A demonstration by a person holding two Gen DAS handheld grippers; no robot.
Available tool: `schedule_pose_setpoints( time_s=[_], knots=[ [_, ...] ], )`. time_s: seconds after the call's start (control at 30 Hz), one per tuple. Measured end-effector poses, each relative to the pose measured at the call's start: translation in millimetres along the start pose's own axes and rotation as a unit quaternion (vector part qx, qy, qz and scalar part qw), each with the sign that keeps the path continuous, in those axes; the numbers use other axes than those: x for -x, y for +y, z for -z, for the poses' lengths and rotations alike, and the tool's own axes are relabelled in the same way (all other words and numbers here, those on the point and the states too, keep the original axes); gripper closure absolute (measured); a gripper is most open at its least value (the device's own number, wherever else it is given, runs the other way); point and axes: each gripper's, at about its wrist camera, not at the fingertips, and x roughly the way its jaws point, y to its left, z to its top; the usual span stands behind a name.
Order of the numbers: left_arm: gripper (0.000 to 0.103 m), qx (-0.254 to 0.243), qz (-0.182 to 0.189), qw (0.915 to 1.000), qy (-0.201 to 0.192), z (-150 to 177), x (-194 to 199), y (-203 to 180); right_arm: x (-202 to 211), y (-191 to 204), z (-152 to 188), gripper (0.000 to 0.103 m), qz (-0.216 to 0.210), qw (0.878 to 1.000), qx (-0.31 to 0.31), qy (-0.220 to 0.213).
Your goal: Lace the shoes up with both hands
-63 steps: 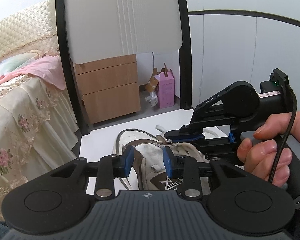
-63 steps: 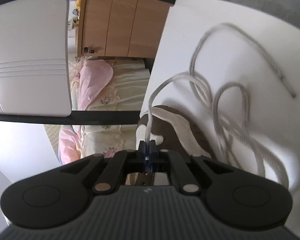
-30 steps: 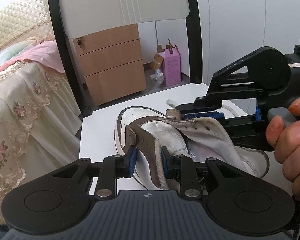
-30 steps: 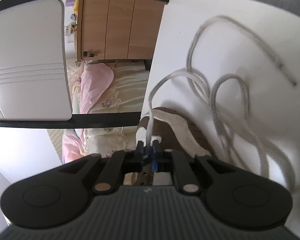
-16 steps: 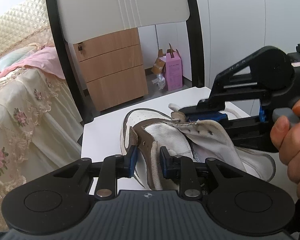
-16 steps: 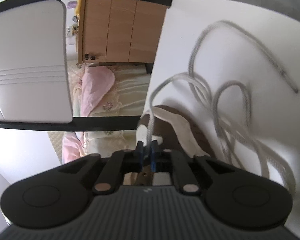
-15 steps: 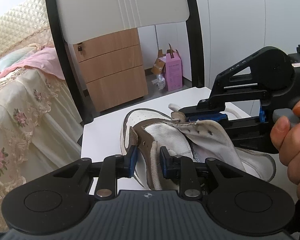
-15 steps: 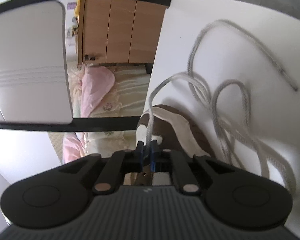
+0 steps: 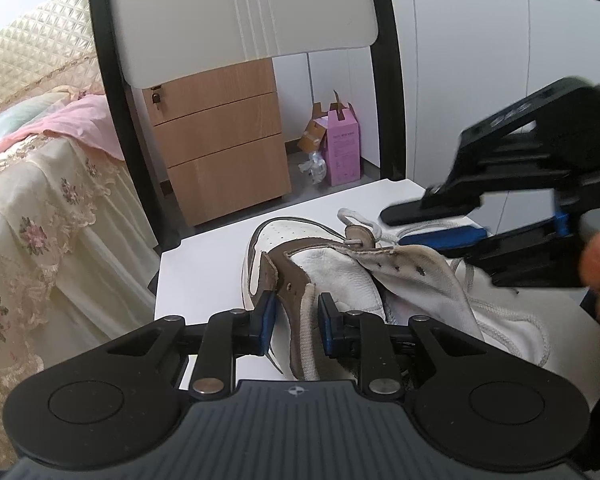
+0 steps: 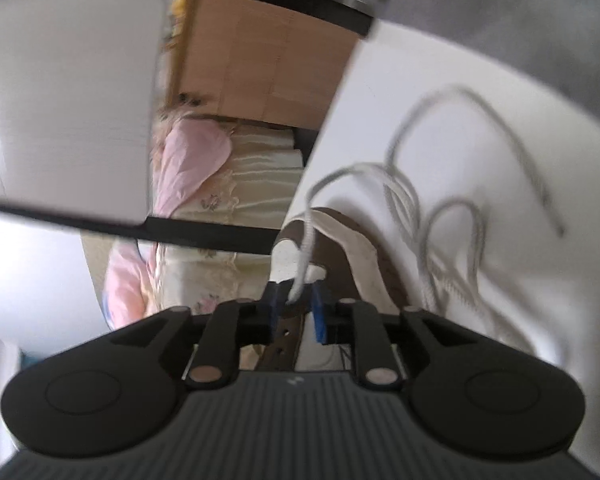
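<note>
A white and brown sneaker (image 9: 340, 276) lies on the white table (image 9: 204, 268). My left gripper (image 9: 296, 316) is shut on the sneaker's brown eyelet flap (image 9: 296, 304). My right gripper (image 10: 296, 308) stands open, its blue pads apart on either side of the white lace (image 10: 304, 248), which hangs loose between them. It also shows in the left wrist view (image 9: 432, 228), above the shoe's toe end. The rest of the lace (image 10: 452, 224) lies in loops on the table beyond the shoe (image 10: 340, 248).
A chair back (image 9: 240, 12) with a black frame stands behind the table. Beyond it are a wooden drawer unit (image 9: 220, 140), a pink box (image 9: 342, 148) on the floor and a bed (image 9: 28, 200) at the left.
My right gripper has opened and let go of the lace, and it has moved; its view is blurred. My left gripper stays shut on the flap.
</note>
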Motion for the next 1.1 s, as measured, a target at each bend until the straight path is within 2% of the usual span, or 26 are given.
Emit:
schedule_pose_setpoints(
  time_s=[0.03, 0.1, 0.23, 0.43, 0.57, 0.73, 1.1],
  knots=[
    [0.077, -0.001, -0.002, 1.0, -0.001, 0.4, 0.2, -1.0, 2.7, 5.6, -0.6, 0.066, -0.003, 1.0, 0.023, 0.001],
    [0.077, -0.004, -0.007, 1.0, -0.004, 0.9, 0.0, -3.5, 3.5, 21.3, -3.5, 0.066, -0.009, 0.997, 0.073, 0.016],
    [0.077, -0.015, -0.013, 0.9998, -0.006, 1.7, -0.3, -7.0, -6.9, 52.2, -8.5, 0.066, 0.0, 0.985, 0.16, 0.062],
    [0.077, -0.008, -0.009, 0.9999, -0.008, 1.6, 0.6, -5.4, -36.8, 74.0, -13.9, 0.066, 0.026, 0.97, 0.215, 0.112],
    [0.077, -0.011, -0.011, 0.9998, -0.008, 1.8, 0.7, -6.9, -47.9, 75.3, -16.2, 0.066, 0.026, 0.967, 0.219, 0.13],
    [0.077, -0.009, -0.01, 0.9999, -0.007, 1.8, 0.1, -6.0, -51.6, 69.5, -17.4, 0.069, 0.039, 0.965, 0.224, 0.13],
    [0.077, -0.013, -0.013, 0.9998, -0.008, 2.2, -0.5, -6.6, -48.0, 44.9, -19.9, 0.071, 0.044, 0.968, 0.223, 0.107]
  ],
)
